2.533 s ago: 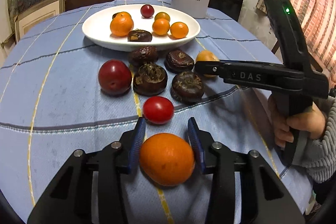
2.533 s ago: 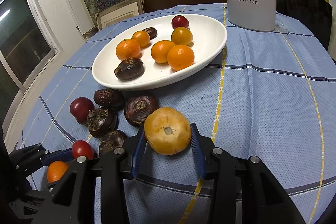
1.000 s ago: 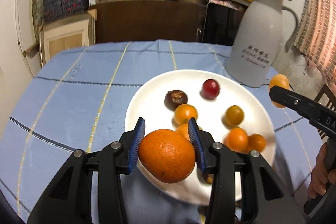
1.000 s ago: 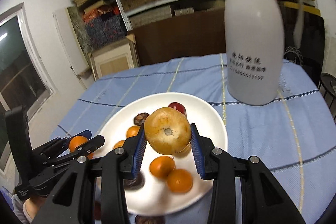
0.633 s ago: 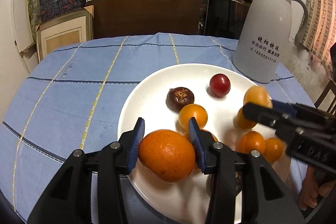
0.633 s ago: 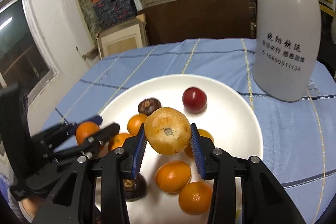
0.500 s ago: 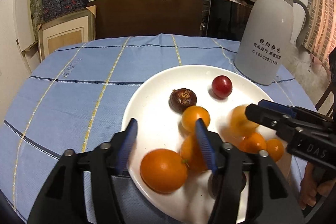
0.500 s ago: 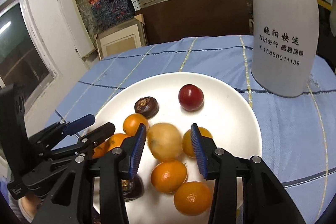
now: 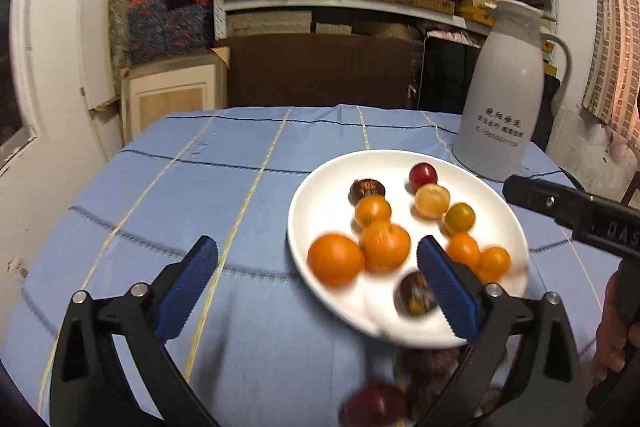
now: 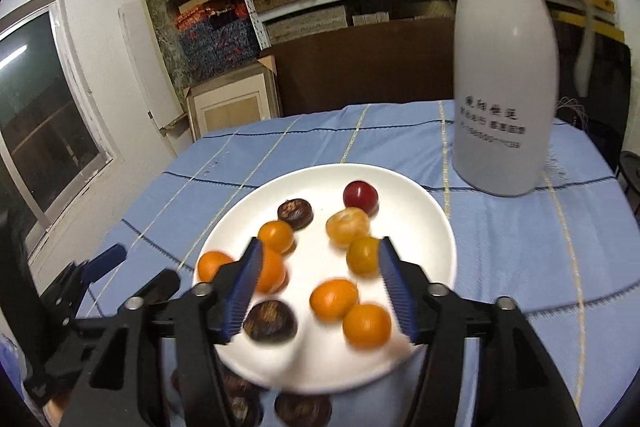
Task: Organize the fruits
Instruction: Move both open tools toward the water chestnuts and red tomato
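Blue-padded left tool (image 9: 316, 269) is hanging with jaws spread wide, nothing between the pads; they have just been opening. Big orange (image 9: 335, 259) is sitting on the white plate (image 9: 320, 195), at its near left edge, touching a blurred tangerine (image 9: 385, 246). Right tool (image 10: 318, 285) is also standing apart with its jaws just opening, empty, over the same plate; in the left view it is showing as a black arm (image 9: 576, 211) at the right edge with a hand (image 9: 610, 343) on the grip. Pale yellow-orange fruit (image 10: 347, 225) is lying on the plate just ahead of the right tool, beside a red plum (image 10: 360, 195) and a small yellow-green tangerine (image 10: 363, 255). Two dark brown chestnut-like fruits (image 10: 295, 213) (image 10: 270, 319) and more tangerines (image 10: 366, 325) are resting on the plate too. Dark fruits (image 10: 302, 409) are staying blurred on the blue checked tabletop (image 9: 192, 187) just below the plate's near rim. White thermos jug (image 10: 506, 75) is standing upright behind the plate, right side.
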Action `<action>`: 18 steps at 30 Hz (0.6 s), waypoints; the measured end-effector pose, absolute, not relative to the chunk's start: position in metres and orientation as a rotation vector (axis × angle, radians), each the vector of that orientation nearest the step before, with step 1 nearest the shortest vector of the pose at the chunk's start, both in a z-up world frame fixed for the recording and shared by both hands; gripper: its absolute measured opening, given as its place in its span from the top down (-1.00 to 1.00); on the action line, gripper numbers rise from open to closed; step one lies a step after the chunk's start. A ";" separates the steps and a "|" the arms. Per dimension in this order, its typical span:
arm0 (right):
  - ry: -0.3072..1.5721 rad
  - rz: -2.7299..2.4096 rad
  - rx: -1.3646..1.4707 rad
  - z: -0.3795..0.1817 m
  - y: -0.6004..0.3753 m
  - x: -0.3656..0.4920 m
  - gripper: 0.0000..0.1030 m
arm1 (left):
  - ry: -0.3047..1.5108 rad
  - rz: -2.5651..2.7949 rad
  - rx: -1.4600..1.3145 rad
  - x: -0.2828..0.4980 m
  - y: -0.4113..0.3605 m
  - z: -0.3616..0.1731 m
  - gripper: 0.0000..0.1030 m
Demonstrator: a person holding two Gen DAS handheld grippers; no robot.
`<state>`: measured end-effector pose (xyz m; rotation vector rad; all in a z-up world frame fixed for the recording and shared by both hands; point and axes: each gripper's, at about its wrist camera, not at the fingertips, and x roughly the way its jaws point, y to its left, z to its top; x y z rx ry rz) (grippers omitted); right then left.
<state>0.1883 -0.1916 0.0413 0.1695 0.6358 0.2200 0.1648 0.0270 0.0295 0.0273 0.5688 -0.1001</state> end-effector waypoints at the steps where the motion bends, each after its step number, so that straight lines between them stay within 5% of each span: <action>1: 0.631 0.216 0.163 0.041 -0.192 0.180 -0.29 | 0.563 -0.090 0.025 0.154 0.027 0.030 -0.90; 5: 0.612 0.176 0.157 0.028 -0.204 0.138 -0.50 | 0.532 -0.083 0.030 0.108 0.022 0.030 -0.91; 18: 0.758 0.143 0.175 -0.032 -0.220 0.111 -0.63 | 0.449 -0.048 0.120 0.063 0.005 0.033 -0.91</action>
